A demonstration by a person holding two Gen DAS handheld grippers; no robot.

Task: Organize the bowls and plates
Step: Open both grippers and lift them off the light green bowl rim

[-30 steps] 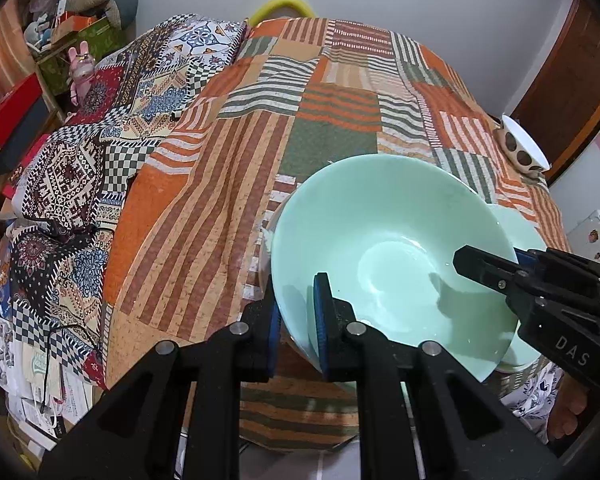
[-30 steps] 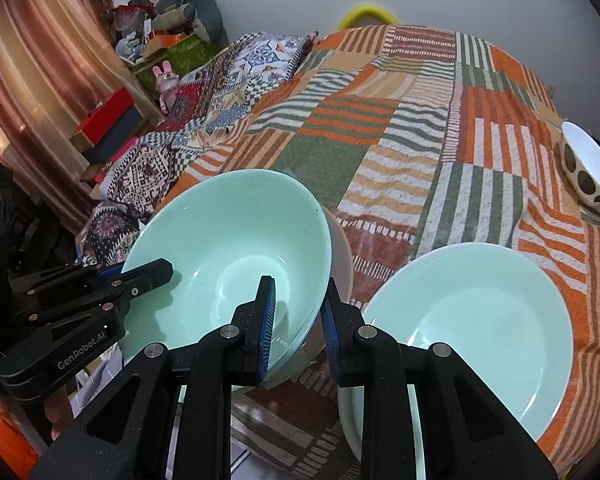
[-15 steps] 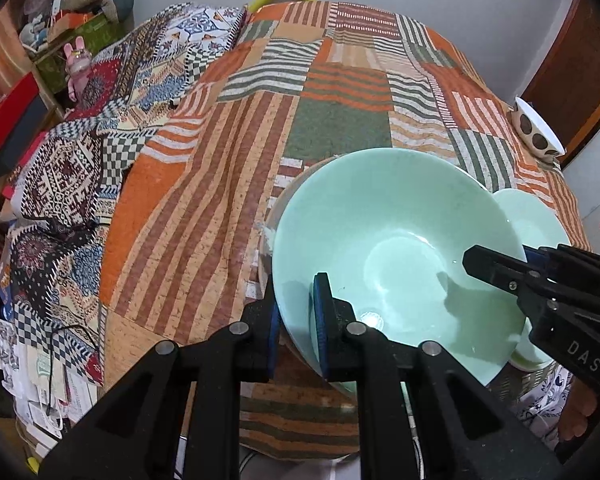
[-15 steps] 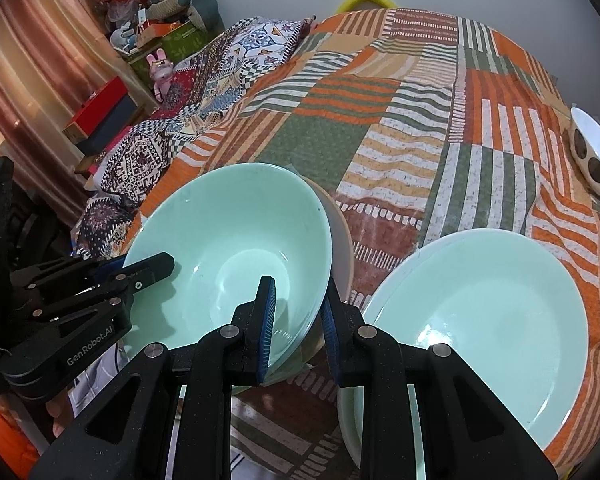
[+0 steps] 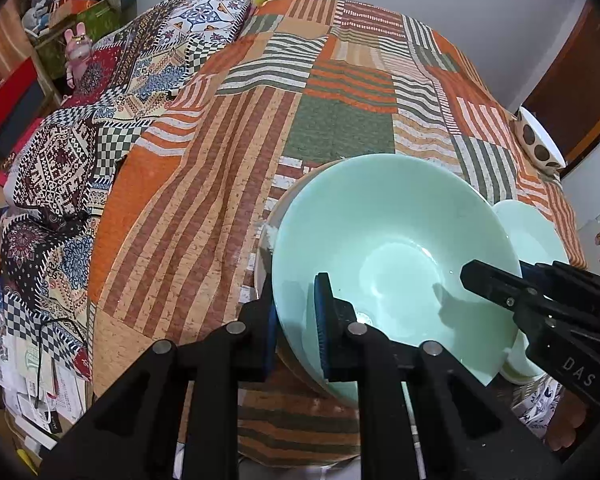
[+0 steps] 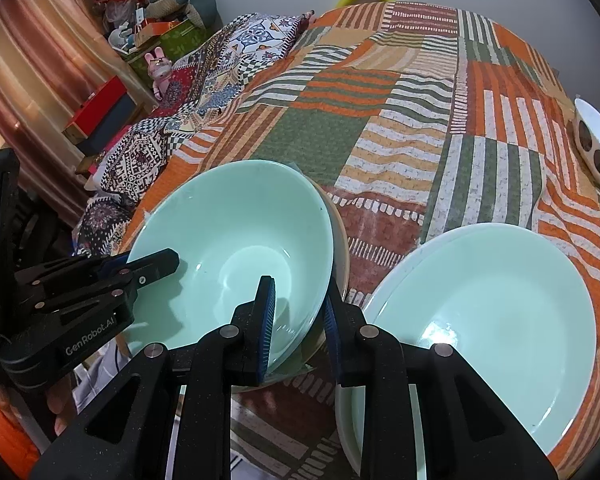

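A mint green bowl (image 5: 392, 248) sits in a beige bowl (image 5: 278, 216) near the front edge of the patchwork-covered bed. My left gripper (image 5: 296, 320) is shut on the green bowl's near rim. My right gripper (image 6: 300, 316) is shut on the same green bowl (image 6: 236, 240) at its right rim, with the beige bowl (image 6: 340, 240) behind it. A stack of mint green plates (image 6: 496, 320) lies right of the bowls; it also shows in the left wrist view (image 5: 536, 236). A white bowl with brown spots (image 6: 596, 152) lies tilted at the far right.
The striped patchwork cover (image 5: 340, 128) spreads over the bed behind the bowls. A patterned quilt (image 5: 100, 120) lies on the left. Boxes and toys (image 6: 148, 56) stand by the curtain at left. A brown door (image 5: 572, 80) is at right.
The green bowl has come down and settled lower into the beige bowl. Both grippers have kept their hold on its rim.
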